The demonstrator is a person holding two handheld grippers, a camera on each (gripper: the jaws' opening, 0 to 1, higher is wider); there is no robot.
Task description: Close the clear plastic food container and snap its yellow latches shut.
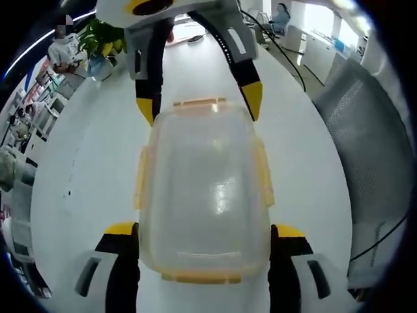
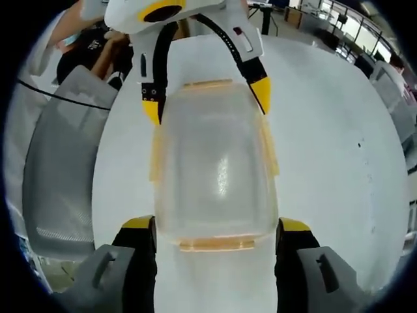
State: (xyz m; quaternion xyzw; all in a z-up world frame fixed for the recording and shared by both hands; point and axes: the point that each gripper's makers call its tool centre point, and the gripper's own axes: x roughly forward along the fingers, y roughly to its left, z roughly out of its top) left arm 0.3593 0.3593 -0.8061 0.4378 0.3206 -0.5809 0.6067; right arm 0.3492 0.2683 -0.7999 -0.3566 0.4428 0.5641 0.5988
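Where jaws flank, clear rounded container (image 1: pixel 203 195), yellow latches (image 1: pixel 199 103)

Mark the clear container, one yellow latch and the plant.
clear container (image 1: pixel 205 195), left gripper view, middle of its lid.
yellow latch (image 2: pixel 205 83), right gripper view, far-end latch strip.
plant (image 1: pixel 104 36), left gripper view, its green leaves at the table's far end.

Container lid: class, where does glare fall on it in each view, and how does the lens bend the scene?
Left gripper view: a bright streak of glare sits on the container lid, and the white table bulges like a dome. Right gripper view: a similar streak on the lid; the table edges curve, and the chair looks warped.
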